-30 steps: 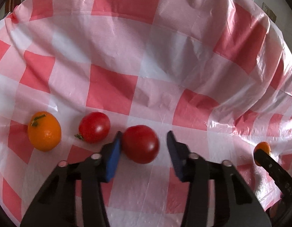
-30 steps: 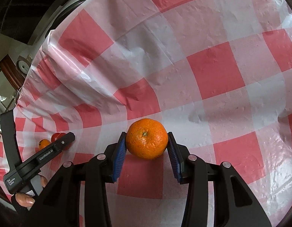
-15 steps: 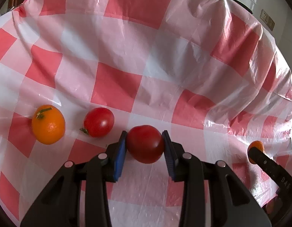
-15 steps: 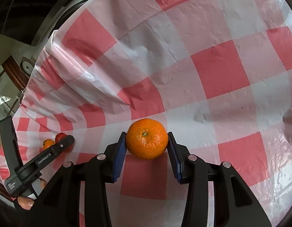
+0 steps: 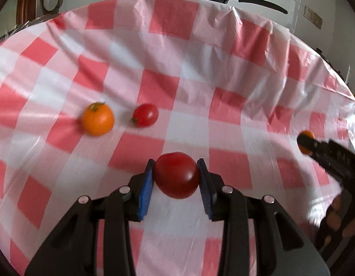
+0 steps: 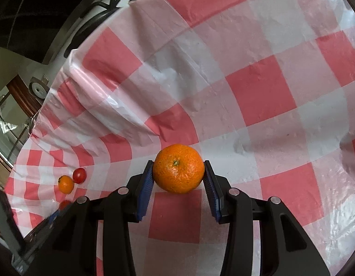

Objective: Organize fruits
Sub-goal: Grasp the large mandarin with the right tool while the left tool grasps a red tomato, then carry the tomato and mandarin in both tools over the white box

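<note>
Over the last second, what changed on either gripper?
The left gripper closed its jaws from open onto the large dark-red tomato, then pulled it up and back; the table looks farther away and blurred. The stemmed orange citrus and small red tomato stayed on the red-and-white checked tablecloth. The right gripper held the round orange mandarin throughout, barely shifting.
</note>
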Available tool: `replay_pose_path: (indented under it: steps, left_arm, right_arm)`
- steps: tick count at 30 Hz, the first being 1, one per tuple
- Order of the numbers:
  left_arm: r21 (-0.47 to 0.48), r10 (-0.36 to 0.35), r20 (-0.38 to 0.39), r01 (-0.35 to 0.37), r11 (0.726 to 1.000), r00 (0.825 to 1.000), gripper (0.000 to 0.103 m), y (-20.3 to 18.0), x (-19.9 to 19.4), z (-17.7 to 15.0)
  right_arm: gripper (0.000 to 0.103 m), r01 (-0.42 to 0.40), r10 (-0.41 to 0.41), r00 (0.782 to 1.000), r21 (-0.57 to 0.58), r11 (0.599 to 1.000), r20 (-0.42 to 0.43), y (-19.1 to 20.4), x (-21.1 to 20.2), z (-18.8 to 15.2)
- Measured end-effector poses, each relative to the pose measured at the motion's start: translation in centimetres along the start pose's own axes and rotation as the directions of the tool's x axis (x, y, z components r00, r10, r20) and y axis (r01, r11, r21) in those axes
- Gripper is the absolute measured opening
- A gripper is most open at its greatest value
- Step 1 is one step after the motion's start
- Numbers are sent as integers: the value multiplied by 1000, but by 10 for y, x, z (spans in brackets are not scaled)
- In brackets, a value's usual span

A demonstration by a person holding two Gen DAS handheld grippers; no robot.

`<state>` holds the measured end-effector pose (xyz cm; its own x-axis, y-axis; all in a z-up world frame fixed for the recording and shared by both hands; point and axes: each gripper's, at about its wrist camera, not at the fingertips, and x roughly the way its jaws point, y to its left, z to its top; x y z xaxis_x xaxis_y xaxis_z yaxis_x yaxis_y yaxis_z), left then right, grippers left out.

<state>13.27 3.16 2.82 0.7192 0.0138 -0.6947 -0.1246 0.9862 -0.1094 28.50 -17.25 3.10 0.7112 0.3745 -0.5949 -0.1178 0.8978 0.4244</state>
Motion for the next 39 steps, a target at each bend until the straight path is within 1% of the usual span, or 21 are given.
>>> replay_pose_path:
  steps: [3,6,7,10,15,22,27,31,34,38,39]
  left_arm:
    - [-5,-16,-20,16,1000,1000,37,10,-13,-13]
    - [13,-15,-28,15,1000,999,37,3,-7,-15]
    - [25,-16,-23,16,1000,1000,37,3,-11,-18]
    - [47,-7,-20,8,999,1000,37,1,-14,-20]
    - [43,-13,-13,13,999,1000,37,9,-32,-28]
    - [18,3,-18,-3,1000,1000,37,27,-50,-41]
    - [7,8,-2,-8,1000,1000,37,36,-65,-51]
    - [0,12,-4,-12,1000,1000,37,45,-79,-68]
    - [-28,6,16,-5,1000,1000,37,57,-95,-78]
    - [-77,32,57,-27,997,998,37,78,-120,-96]
    - [-95,30,56,-25,995,998,37,85,-125,-101]
  right_arm:
    - [42,11,-11,1000,-48,999,9,14,-9,-11]
    - [42,-8,8,1000,-86,996,-8,29,-16,-27]
    - [42,-11,11,1000,-93,996,-4,34,-20,-32]
    - [42,-7,6,1000,-105,994,-10,44,-29,-46]
    - [42,-25,23,999,-107,994,-26,53,-47,-65]
    - [42,-59,49,995,-117,991,-83,66,-74,-105]
    - [42,-100,86,991,-139,985,-99,82,-101,-136]
    - [42,-125,107,988,-160,979,-113,94,-120,-159]
    - [42,-146,122,983,-179,973,-138,106,-132,-178]
    - [42,-171,134,976,-220,961,-171,125,-146,-201]
    - [42,-177,138,974,-228,957,-177,128,-148,-205]
